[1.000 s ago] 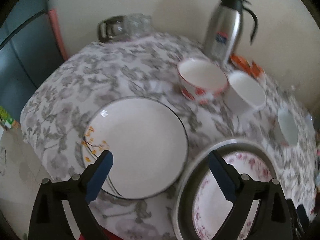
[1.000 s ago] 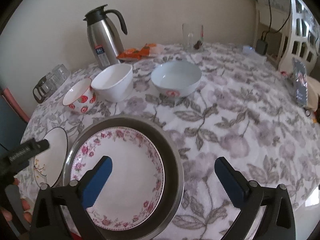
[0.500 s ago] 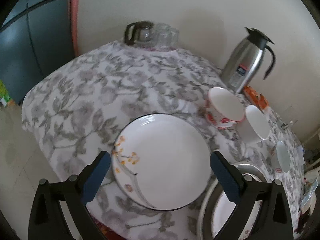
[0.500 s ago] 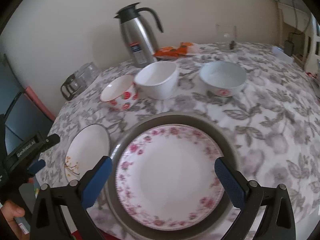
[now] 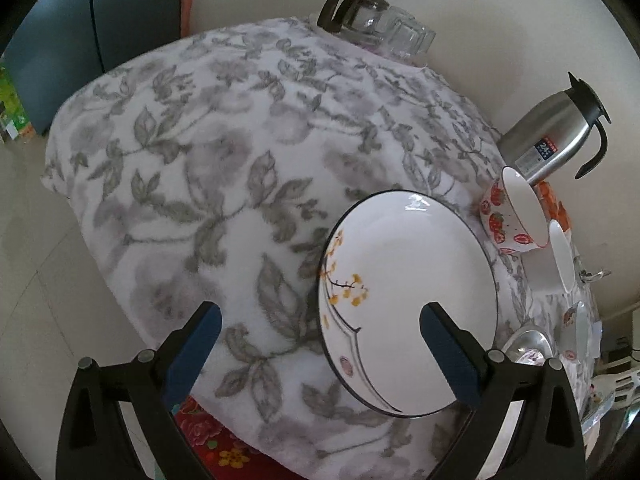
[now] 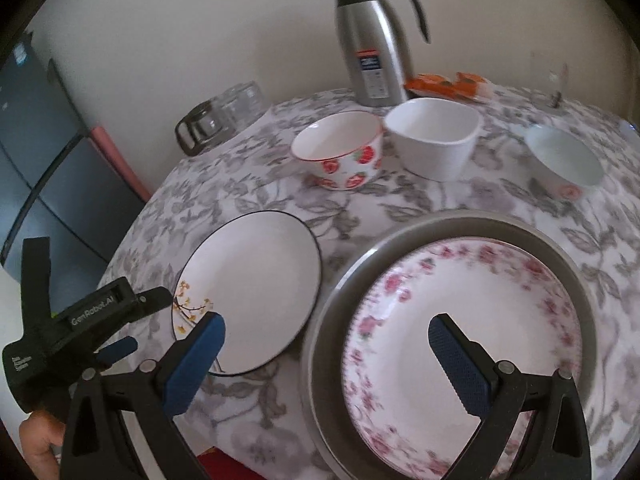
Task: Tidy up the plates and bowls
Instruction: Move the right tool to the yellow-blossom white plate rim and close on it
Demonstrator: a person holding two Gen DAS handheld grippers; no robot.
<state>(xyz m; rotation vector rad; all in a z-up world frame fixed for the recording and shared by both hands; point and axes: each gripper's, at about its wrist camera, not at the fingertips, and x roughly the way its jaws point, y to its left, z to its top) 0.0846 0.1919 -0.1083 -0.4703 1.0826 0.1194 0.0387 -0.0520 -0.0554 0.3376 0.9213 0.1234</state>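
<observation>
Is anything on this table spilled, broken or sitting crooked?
Nothing stands out. The black-rimmed plate lies flat on the cloth, the pink-flowered plate sits squarely in the metal basin, and the three bowls and steel jug stand upright. No spill or crack shows.

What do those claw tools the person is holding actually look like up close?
Each is a black plastic frame that forks into two angled fingers tipped with dark blue textured pads, with small silver pins at the joints. The left gripper, seen from the side in the right view, carries white "GenRobot.AI" lettering. The right gripper looks the same. No cables or sleeves show.
</observation>
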